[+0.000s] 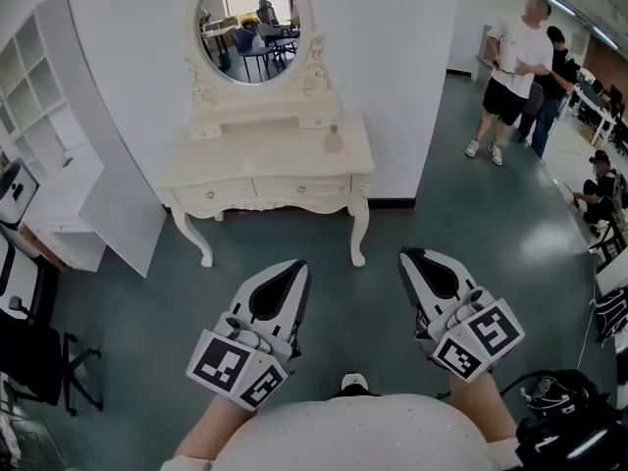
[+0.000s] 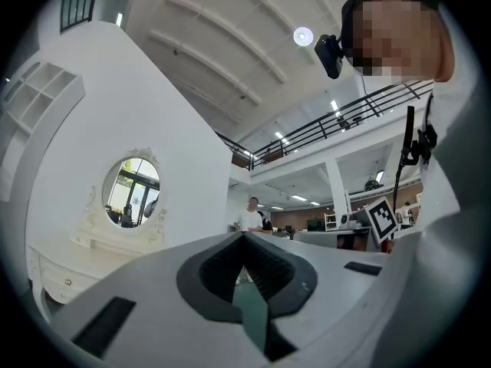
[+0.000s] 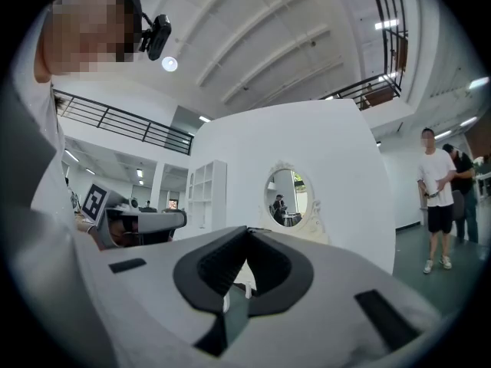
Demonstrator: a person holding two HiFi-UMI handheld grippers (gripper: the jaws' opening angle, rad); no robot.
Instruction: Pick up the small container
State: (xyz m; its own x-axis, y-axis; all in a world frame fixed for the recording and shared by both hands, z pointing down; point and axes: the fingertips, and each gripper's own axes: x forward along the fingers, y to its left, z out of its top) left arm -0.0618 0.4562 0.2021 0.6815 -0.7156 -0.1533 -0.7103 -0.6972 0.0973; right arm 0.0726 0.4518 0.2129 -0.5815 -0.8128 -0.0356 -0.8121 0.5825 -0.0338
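The small container, a pale pinkish bottle, stands on the right part of the cream dressing table under its round mirror. Both grippers hang over the green floor well short of the table. My left gripper is shut and holds nothing; in the left gripper view its tips meet with the mirror off to the left. My right gripper is also shut and empty; its tips point toward the table and mirror. The container is too small to make out in either gripper view.
A white shelf unit with a leaning panel stands left of the table, and a black chair is nearer left. Two people stand at the back right, another sits at the right edge. A black bag lies bottom right.
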